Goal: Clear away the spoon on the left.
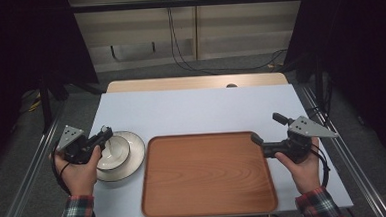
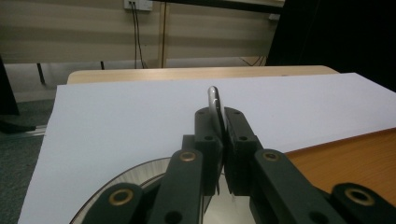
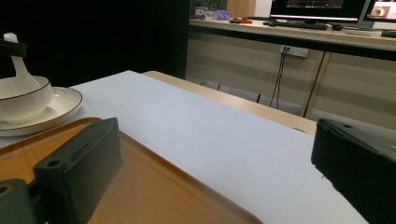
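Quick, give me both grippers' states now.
Left gripper: shut on the white ceramic spoon's handle over the white bowl.
Right gripper: open, empty, beside the wooden tray.

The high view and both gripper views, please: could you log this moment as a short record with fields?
surface: white table
tray: wooden tray, empty, centre front
dishes: bowl on plate, left of tray
spoon: handle upright, bowl end inside the bowl
left tongs: shut on the spoon handle
right tongs: open, holding nothing, by the tray's right edge

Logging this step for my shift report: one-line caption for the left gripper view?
Left tool shut on the spoon handle above the bowl, white table beyond.
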### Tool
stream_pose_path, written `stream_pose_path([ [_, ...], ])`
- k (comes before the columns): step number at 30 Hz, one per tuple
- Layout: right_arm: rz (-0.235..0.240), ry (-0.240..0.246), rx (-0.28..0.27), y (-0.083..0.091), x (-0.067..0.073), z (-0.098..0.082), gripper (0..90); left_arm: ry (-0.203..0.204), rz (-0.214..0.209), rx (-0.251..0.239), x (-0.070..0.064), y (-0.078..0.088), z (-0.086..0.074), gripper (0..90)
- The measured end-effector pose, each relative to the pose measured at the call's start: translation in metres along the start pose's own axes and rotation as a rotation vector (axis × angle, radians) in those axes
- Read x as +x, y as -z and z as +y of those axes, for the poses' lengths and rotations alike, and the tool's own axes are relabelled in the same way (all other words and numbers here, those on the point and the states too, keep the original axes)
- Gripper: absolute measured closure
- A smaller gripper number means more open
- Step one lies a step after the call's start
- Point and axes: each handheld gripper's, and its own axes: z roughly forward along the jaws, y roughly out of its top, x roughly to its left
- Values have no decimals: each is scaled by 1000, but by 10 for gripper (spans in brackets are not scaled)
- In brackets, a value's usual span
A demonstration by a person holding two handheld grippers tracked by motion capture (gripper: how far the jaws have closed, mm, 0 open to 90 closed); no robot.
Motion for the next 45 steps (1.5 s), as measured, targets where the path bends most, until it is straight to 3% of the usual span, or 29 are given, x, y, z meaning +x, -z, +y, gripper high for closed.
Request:
stream_pose_path([
  [15,3,8,-7,2,0,-1,0,-3,-71,-82,-15,15,39,856],
  [21,6,2,-3,3,1,0,0,-24,-94,-78,-22,15,51,856],
  [23,7,5,-8,2,0,0,0,-19,-124,-83,-27,15,57,856],
  [32,4,1,-11,2,1,0,0,-22,-174,-90,-40,9,59,856],
  [34,6,2,-12,2,1,0,0,-21,-206,-87,-45,6,60,856],
  [45,8,-3,-11,2,1,0,0,-35,-267,-56,-67,-5,56,856],
])
